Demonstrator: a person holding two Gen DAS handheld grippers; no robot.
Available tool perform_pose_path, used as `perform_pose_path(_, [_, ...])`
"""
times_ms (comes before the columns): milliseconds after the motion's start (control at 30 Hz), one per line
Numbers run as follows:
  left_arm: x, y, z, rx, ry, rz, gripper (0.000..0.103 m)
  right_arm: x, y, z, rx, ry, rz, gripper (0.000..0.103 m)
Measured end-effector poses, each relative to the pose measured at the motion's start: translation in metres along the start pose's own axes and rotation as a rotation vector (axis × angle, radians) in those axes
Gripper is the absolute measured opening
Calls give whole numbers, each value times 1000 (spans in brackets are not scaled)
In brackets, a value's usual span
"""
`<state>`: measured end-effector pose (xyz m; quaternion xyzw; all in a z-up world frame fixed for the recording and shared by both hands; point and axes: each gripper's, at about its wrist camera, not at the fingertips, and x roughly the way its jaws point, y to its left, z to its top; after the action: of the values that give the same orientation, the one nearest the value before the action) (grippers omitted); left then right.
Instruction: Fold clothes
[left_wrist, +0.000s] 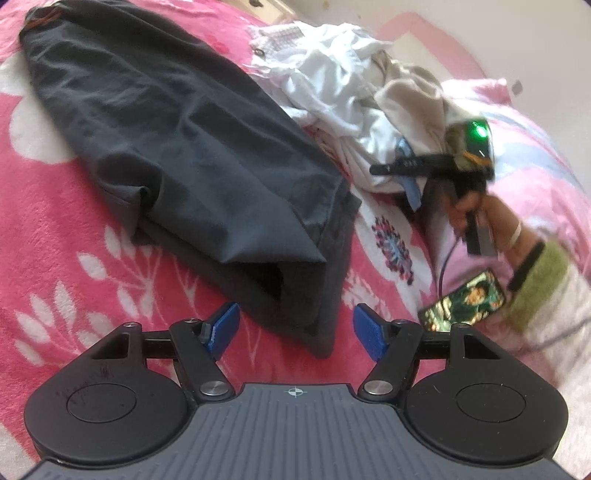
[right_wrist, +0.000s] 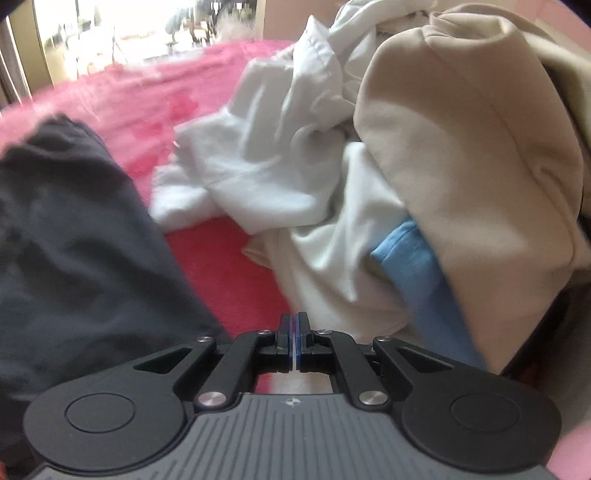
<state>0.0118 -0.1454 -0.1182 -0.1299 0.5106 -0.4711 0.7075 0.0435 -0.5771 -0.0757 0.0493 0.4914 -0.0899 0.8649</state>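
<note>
A dark grey garment (left_wrist: 177, 147) lies folded lengthwise on the pink floral blanket (left_wrist: 55, 240), its open hem end near my left gripper (left_wrist: 295, 328). The left gripper is open and empty, its blue pads either side of the hem corner. My right gripper (right_wrist: 294, 332) is shut and empty, low over the blanket between the dark garment (right_wrist: 74, 240) and a pile of white, beige and blue clothes (right_wrist: 369, 166). In the left wrist view the right gripper (left_wrist: 424, 166) hovers in front of that pile (left_wrist: 351, 96), held in a hand.
A phone with a lit screen (left_wrist: 465, 299) lies on the blanket at the right, with a cable beside it. A pale pink pillow or cover (left_wrist: 535, 147) lies behind the hand. A bright window or doorway (right_wrist: 110, 33) is far off.
</note>
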Motion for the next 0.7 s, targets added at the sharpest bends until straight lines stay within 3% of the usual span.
perform_pose_path(167, [16, -21, 8, 91, 11, -30, 67, -5, -19, -27, 317, 2, 217, 10])
perform_pose_path(233, [27, -30, 14, 127, 17, -17, 67, 1, -26, -34, 404, 16, 251, 13])
perform_pose_path(333, [42, -37, 21, 102, 17, 12, 66, 8, -34, -39, 477, 31, 249, 17])
perform_pose_path(400, [54, -38, 24, 68, 45, 36, 52, 10, -39, -43, 512, 30, 265, 17])
perform_pose_path(467, [66, -36, 27, 25, 81, 47, 23, 11, -42, -45, 530, 25, 272, 17])
perform_pose_path(500, [69, -33, 27, -13, 96, 32, 16, 11, -43, -46, 532, 22, 271, 17])
perform_pose_path(533, [70, -29, 28, -64, 99, -3, 10, 12, -44, -46, 536, 19, 272, 17])
perform_pose_path(667, [52, -2, 27, -357, -11, -390, 10, 10, -48, -44, 553, -5, 287, 17])
perform_pose_path(700, [51, 3, 24, -393, -22, -435, 10, 9, -48, -43, 550, -15, 291, 17])
